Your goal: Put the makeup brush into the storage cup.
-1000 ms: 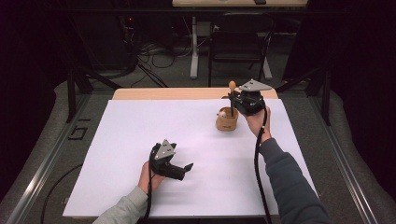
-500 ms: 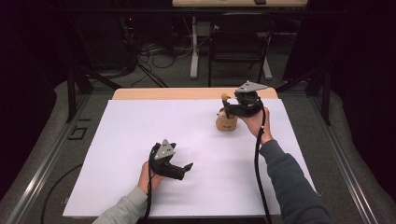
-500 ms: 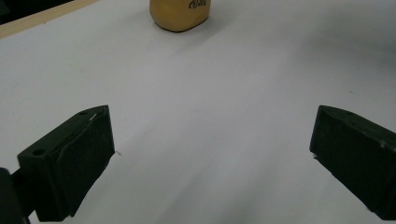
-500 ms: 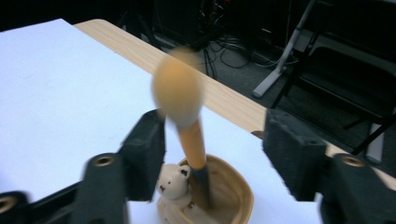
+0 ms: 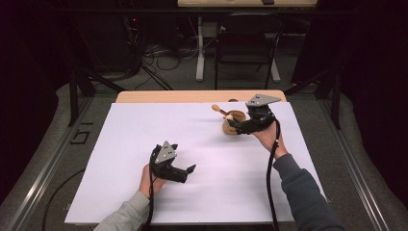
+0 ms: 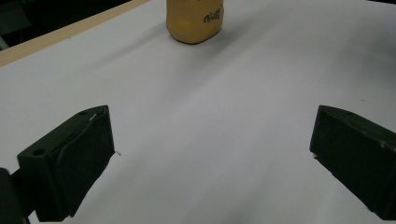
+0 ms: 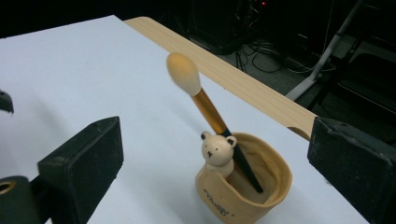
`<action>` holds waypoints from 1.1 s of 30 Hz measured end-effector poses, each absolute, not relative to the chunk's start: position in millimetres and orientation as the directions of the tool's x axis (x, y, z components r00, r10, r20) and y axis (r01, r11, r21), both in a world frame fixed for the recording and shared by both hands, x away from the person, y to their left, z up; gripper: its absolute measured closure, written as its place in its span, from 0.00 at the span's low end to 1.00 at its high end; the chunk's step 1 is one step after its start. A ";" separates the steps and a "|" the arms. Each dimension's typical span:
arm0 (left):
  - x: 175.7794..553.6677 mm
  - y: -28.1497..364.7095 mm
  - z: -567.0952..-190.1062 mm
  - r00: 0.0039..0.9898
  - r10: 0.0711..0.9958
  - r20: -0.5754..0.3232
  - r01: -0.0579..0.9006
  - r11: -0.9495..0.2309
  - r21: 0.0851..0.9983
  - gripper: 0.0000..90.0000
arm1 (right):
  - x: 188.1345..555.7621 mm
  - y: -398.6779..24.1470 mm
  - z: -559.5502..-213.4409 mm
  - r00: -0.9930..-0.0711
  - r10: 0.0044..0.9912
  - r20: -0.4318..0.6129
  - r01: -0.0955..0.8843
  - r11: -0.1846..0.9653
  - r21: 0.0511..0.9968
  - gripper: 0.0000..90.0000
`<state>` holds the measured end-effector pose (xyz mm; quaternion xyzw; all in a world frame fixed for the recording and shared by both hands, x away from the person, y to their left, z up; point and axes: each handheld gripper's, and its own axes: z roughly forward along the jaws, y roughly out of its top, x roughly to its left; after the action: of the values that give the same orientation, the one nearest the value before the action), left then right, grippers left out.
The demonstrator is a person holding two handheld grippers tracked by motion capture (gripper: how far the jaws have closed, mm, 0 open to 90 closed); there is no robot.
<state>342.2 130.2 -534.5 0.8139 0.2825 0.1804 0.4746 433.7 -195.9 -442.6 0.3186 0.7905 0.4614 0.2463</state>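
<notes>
One cup point(image 7: 243, 186) stands near the table's point(image 5: 144, 96) far edge on the white sheet point(image 5: 192, 144), with one brush point(image 7: 205, 107) leaning in it. The right gripper point(image 5: 240, 126), just beside it, has just been opening and grips nothing. The left gripper point(image 5: 185, 171), well apart, is spread and bare.

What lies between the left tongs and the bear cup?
Nothing: in the left gripper view, bare white sheet runs from the left tongs to the bear cup.

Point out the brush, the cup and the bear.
brush point(image 7: 183, 73): right gripper view, on its bristle head.
cup point(image 7: 275, 179): right gripper view, on its right wall.
bear point(image 7: 217, 150): right gripper view, on its face.
</notes>
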 end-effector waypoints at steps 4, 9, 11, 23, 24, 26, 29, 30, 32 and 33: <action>342.8 133.5 -532.2 0.770 0.637 0.036 0.281 -0.389 0.877 0.00 | 427.0 -195.2 -447.3 -0.684 0.723 -0.100 0.271 0.378 0.885 0.02; 342.7 136.2 -530.3 0.761 0.647 0.046 0.270 -0.380 0.885 0.00 | 418.4 -196.3 -451.9 -0.690 0.718 -0.094 0.266 0.372 0.890 0.01; 342.7 136.9 -529.9 0.759 0.649 0.044 0.269 -0.375 0.887 0.00 | 415.3 -197.0 -453.4 -0.688 0.719 -0.093 0.260 0.365 0.894 0.01; 343.5 152.4 -527.4 0.737 0.674 0.037 0.267 -0.342 0.901 0.00 | 387.6 -206.8 -465.1 -0.675 0.733 -0.083 0.236 0.322 0.917 0.00; 343.2 154.2 -527.3 0.735 0.676 0.042 0.264 -0.343 0.901 0.00 | 385.7 -208.5 -466.4 -0.672 0.736 -0.081 0.232 0.313 0.921 0.00; 342.8 156.7 -527.4 0.733 0.679 0.042 0.264 -0.340 0.903 0.00 | 382.5 -211.8 -468.5 -0.669 0.740 -0.074 0.229 0.299 0.926 0.00; 343.6 161.9 -527.0 0.723 0.690 0.039 0.267 -0.332 0.905 0.00 | 375.2 -218.4 -471.6 -0.654 0.753 -0.074 0.219 0.281 0.934 0.00; 343.8 163.0 -526.8 0.722 0.691 0.038 0.266 -0.328 0.906 0.00 | 373.5 -219.8 -472.3 -0.654 0.753 -0.070 0.221 0.278 0.935 0.00; 343.7 166.3 -526.2 0.718 0.695 0.040 0.263 -0.324 0.909 0.00 | 370.3 -222.1 -473.9 -0.651 0.756 -0.069 0.217 0.272 0.938 0.00; 343.7 168.0 -525.9 0.716 0.697 0.041 0.263 -0.324 0.908 0.00 | 367.7 -223.5 -474.9 -0.650 0.757 -0.073 0.213 0.274 0.938 0.00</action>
<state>343.7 168.0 -525.9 0.7836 0.3064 0.2195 0.4939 367.7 -223.5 -474.9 0.3224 0.7521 0.5090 0.2669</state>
